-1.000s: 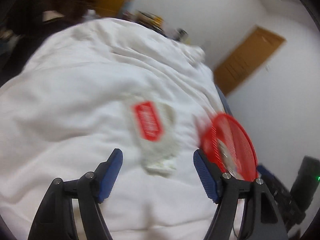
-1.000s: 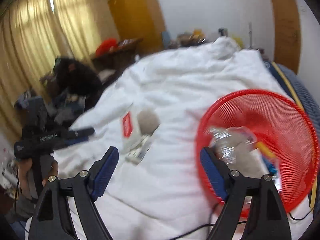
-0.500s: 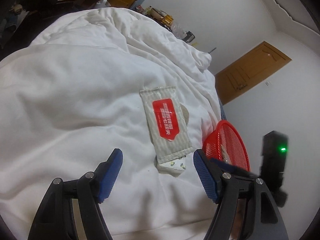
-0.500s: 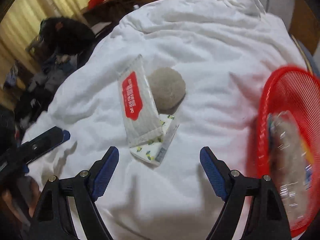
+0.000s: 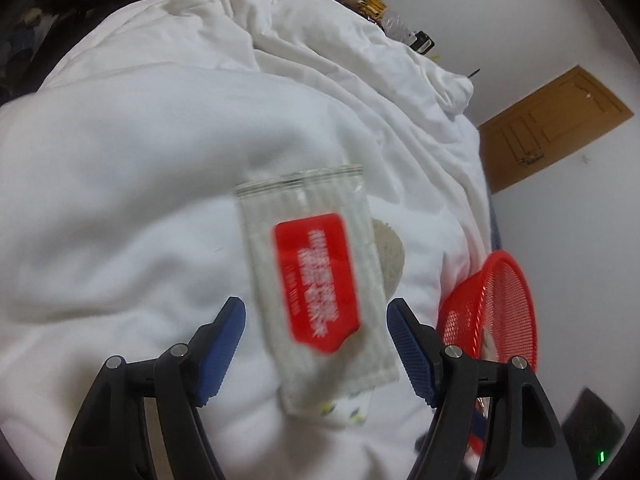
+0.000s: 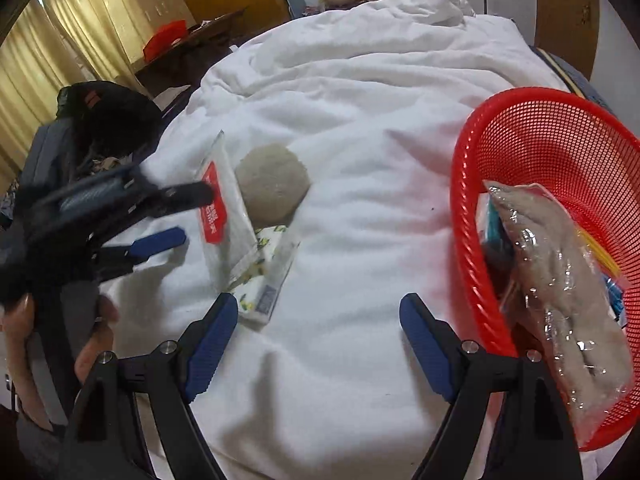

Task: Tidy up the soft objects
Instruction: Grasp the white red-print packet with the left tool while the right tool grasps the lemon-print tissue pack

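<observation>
wipes in a pale pack with a red label (image 5: 316,280) lie on the white quilt (image 5: 140,200) straight ahead of your left gripper (image 5: 316,344), whose blue-padded jaws stand spread wide with the pack's near end between them, not touching either pad as far as the blurred left view shows. under that pack's near end a smaller tissue pack with a lemon print (image 6: 266,276) sticks out, and a round grey-beige plush ball (image 6: 272,186) sits just beside the wipes on the side toward the basket, touching them. your right gripper (image 6: 318,334) hangs over bare quilt, jaws likewise spread and holding nothing, with the tissue pack just off its left pad. to its right the red mesh basket (image 6: 560,136) rests on the quilt, tilted toward the camera, with a clear-wrapped grey bundle (image 6: 560,280) inside against its near wall and some blue and yellow items half hidden beneath. in the right view your left hand (image 6: 96,336) grips the black tool handle at the frame's left edge. a brown door (image 5: 552,120) shows on the far wall.
</observation>
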A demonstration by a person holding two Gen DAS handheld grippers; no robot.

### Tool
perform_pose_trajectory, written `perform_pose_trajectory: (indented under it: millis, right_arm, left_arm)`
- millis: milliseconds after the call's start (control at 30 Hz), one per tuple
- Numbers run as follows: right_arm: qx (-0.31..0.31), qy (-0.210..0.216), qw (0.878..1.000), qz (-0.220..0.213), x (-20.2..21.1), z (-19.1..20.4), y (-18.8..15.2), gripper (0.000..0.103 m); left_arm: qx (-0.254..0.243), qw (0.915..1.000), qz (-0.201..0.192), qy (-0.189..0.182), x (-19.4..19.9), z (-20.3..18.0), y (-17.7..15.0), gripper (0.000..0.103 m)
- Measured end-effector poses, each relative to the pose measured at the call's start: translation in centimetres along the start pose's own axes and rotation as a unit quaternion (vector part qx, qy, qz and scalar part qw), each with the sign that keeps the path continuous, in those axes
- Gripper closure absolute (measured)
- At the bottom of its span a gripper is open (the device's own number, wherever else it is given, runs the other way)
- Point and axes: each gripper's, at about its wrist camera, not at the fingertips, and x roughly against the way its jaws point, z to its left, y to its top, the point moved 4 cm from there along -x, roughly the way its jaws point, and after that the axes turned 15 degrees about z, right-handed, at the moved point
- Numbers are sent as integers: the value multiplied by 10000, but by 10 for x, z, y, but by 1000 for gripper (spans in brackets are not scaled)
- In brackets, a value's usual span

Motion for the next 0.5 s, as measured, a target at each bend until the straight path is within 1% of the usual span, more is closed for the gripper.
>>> perform_pose_trajectory:
  millis: [100, 133, 167, 233, 300, 333, 367, 400, 433, 467, 500]
  right_arm:
    - [12, 89, 10000, -10, 2, -1, -3, 20]
    - [10, 135, 9999, -1, 2, -2, -3, 20]
    - [9, 150, 9999, 11, 1, -2, -3, 20]
    - [17, 158, 9999, 37, -1, -2, -3, 20]
    - [52, 171, 9998, 60, -3, -1, -3, 20]
    - [73, 161, 9998, 69, -3, 0, -3, 20]
    - [94, 156, 9998, 73, -4, 1, -3, 20]
    - [111, 157, 9998, 77, -5, 3, -3, 20]
    - [124, 163, 9997, 92, -5, 4, -3, 20]
    - [127, 166, 9997, 107, -6, 5, -3, 20]
    - [130, 169, 9997, 119, -7, 6, -3, 20]
  left_arm:
    - [-36, 9999, 14, 136, -12, -16, 8, 26]
    - [-45, 9998, 6, 167, -14, -20, 8, 22]
    - [-74, 9995, -17, 295, -16, -24, 9, 20]
    - [-256, 9969, 23, 741, -27, -31, 11, 20]
    - [-403, 9938, 32, 1034, -32, -33, 10, 21]
    - [-415, 9937, -12, 1037, -32, -30, 9, 24]
    - [-379, 9947, -14, 961, -31, -26, 9, 29]
    - [-311, 9963, 26, 804, -29, -19, 8, 30]
    - [-288, 9972, 50, 686, -27, -14, 8, 36]
    - [-305, 9976, 78, 619, -24, -9, 7, 47]
    - [-354, 9976, 129, 582, -23, -7, 6, 54]
